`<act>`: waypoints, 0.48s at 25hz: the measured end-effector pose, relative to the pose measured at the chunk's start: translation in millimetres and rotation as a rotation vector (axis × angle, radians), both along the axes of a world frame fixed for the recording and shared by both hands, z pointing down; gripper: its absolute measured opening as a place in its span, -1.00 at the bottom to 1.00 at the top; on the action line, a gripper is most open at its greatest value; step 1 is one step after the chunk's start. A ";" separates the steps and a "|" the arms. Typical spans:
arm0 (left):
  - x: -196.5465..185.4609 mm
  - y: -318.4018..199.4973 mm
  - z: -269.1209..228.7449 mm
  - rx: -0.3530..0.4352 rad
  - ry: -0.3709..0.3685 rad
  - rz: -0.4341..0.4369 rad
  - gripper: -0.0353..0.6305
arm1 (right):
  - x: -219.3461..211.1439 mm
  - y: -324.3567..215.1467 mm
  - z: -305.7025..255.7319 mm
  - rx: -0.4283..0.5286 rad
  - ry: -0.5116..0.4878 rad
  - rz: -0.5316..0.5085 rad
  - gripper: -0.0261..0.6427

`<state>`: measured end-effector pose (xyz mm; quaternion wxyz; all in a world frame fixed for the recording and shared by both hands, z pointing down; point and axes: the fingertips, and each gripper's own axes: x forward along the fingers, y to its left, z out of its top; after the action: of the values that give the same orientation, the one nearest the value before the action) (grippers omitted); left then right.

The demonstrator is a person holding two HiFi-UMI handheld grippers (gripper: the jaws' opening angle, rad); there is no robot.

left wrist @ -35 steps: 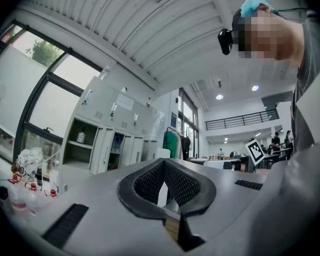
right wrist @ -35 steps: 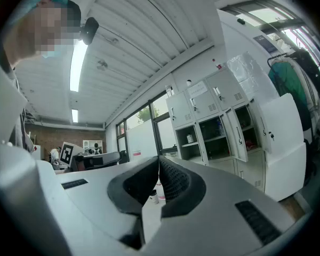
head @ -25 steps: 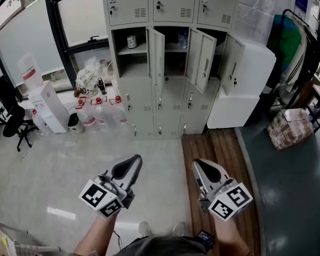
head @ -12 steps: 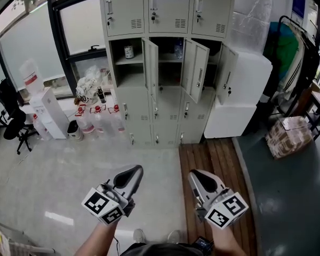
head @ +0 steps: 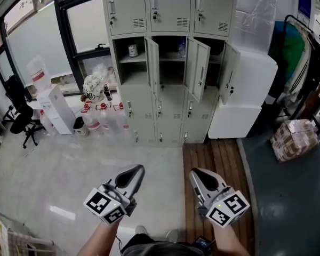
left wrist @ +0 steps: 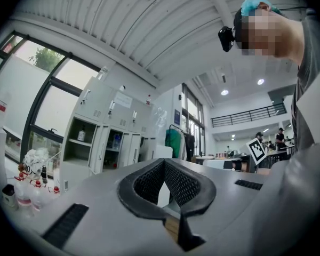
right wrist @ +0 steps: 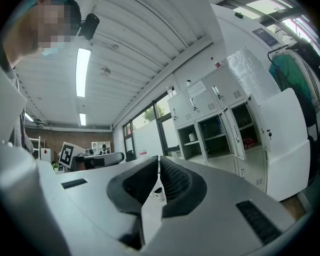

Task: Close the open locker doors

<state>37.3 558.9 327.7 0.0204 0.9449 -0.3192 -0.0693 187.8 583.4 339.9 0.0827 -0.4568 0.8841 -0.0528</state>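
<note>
A bank of grey lockers [head: 170, 63] stands against the far wall. Three middle-row doors hang open: the left door [head: 153, 64], the middle door [head: 199, 69] and the right door [head: 230, 74]. A small can sits on the left open shelf. My left gripper [head: 135, 170] and right gripper [head: 196, 174] are held low, well short of the lockers, both shut with nothing between the jaws. The left gripper view shows its shut jaws with the lockers [left wrist: 104, 137] far off to the left. From the right gripper view the lockers [right wrist: 216, 126] lie beyond its shut jaws, to the right.
Water bottles [head: 104, 116] and a white dispenser [head: 53, 106] stand left of the lockers, with an office chair [head: 20, 120] further left. A white cabinet [head: 248, 95] adjoins the lockers' right side. Wooden planking [head: 213, 156] lies ahead on the right, with a wrapped bundle [head: 293, 137] and a clothes rack [head: 304, 52].
The head view has shifted a little, showing more of the top lockers. Both grippers stay shut in about the same place. The locker doors have not moved.
</note>
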 end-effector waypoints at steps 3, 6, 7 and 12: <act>-4.0 -1.2 2.8 -0.003 -0.006 -0.016 -0.87 | -3.0 -4.8 1.2 0.001 0.001 -0.012 -0.87; -10.5 -6.7 6.3 -0.011 -0.005 -0.033 -0.87 | -7.9 -13.0 3.6 -0.006 0.007 -0.024 -0.87; -12.9 -9.3 7.1 -0.014 -0.004 -0.039 -0.87 | -9.7 -16.6 4.1 -0.010 0.009 -0.029 -0.87; -25.3 -30.0 13.6 -0.026 0.001 -0.056 -0.87 | -21.1 -40.3 7.8 -0.020 0.015 -0.042 -0.87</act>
<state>12.1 528.9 341.3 0.0310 0.9352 -0.3464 -0.0659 166.8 543.1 347.7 0.0701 -0.4393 0.8936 -0.0601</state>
